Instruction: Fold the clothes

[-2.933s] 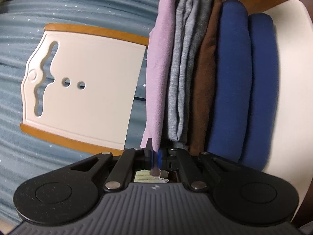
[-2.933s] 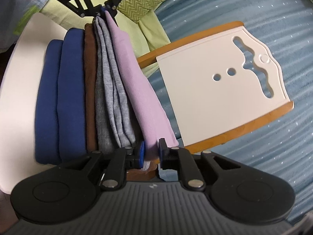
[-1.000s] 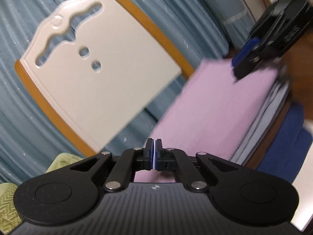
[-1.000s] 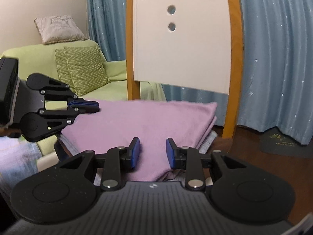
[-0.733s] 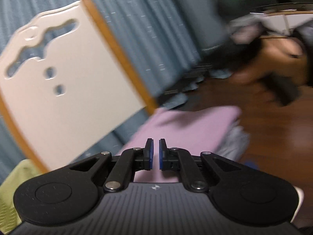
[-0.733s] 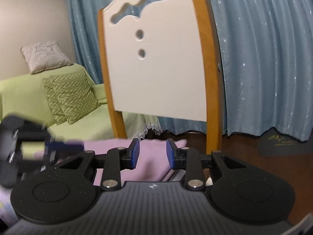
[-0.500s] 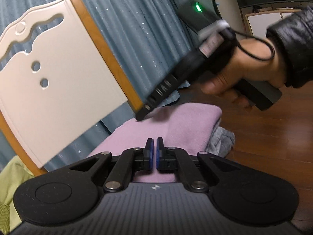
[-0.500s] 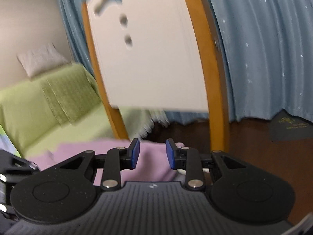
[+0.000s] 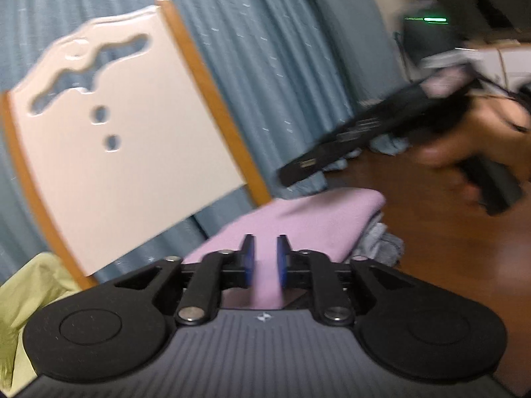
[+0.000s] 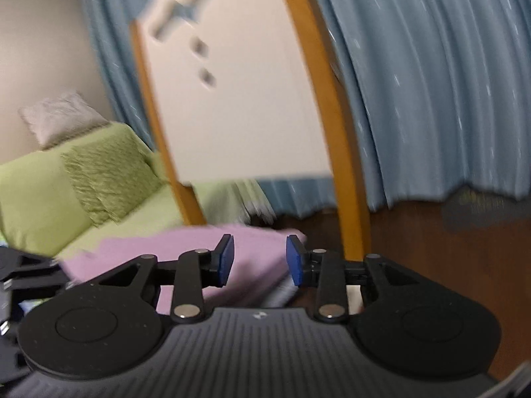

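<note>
A folded pink garment (image 9: 308,219) lies on top of a stack of folded clothes on a chair; a grey garment (image 9: 381,242) shows under its right edge. My left gripper (image 9: 264,262) is open and empty, just above the pink garment's near edge. My right gripper (image 10: 260,260) is open and empty, above the pink garment (image 10: 186,252) on its other side. The right gripper's body (image 9: 365,132) shows blurred in the left wrist view, held by a hand above and right of the stack.
The chair's white back with orange rails (image 9: 126,152) stands behind the stack, also in the right wrist view (image 10: 239,93). Blue curtains (image 10: 431,83) hang behind. A green sofa with cushions (image 10: 66,192) is at left. Dark wooden floor (image 9: 448,248) lies to the right.
Both grippers let go of the pink garment after laying it on the stack and have pulled back and up. The left jaws, shut half a second ago, now stand open. The right gripper opened wider.
</note>
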`<action>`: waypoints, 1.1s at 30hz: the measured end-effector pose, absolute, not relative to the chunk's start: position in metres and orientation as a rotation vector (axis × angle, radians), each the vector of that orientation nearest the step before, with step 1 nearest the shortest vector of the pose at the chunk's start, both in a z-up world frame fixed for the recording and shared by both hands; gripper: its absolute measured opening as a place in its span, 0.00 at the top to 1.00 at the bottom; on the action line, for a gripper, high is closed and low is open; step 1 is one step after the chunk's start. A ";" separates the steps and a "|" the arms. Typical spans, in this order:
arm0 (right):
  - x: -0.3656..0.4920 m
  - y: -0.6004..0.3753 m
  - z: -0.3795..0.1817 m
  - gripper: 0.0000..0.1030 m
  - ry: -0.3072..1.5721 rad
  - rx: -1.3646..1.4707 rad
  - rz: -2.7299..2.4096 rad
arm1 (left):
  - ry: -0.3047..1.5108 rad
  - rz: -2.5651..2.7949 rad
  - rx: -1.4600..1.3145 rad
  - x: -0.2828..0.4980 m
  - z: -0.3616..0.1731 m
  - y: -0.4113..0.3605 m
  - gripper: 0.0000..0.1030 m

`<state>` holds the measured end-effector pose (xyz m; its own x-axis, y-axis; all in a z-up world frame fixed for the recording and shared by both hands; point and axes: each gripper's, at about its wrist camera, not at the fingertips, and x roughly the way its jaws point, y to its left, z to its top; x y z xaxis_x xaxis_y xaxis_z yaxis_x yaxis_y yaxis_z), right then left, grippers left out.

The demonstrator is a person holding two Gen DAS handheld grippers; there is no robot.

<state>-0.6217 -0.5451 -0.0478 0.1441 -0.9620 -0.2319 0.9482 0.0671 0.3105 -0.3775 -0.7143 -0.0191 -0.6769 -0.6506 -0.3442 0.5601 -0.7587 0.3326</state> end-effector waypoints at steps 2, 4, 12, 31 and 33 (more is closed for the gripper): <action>-0.606 -0.524 -0.053 0.71 -0.040 0.412 -1.424 | -0.193 -2.360 0.582 -0.363 -0.024 -0.719 0.75; -0.600 -0.517 -0.060 0.70 -0.009 0.428 -1.431 | -0.158 -2.372 0.588 -0.354 -0.029 -0.721 0.74; -0.597 -0.499 -0.096 0.70 -0.046 0.542 -1.454 | -0.176 -2.370 0.610 -0.354 -0.027 -0.715 0.75; -0.491 -0.394 -0.086 0.11 0.125 0.585 -1.535 | 0.303 -2.152 0.558 -0.265 -0.030 -0.634 0.01; -0.487 -0.389 -0.089 0.01 0.158 0.598 -1.560 | 0.324 -2.139 0.544 -0.260 -0.033 -0.629 0.01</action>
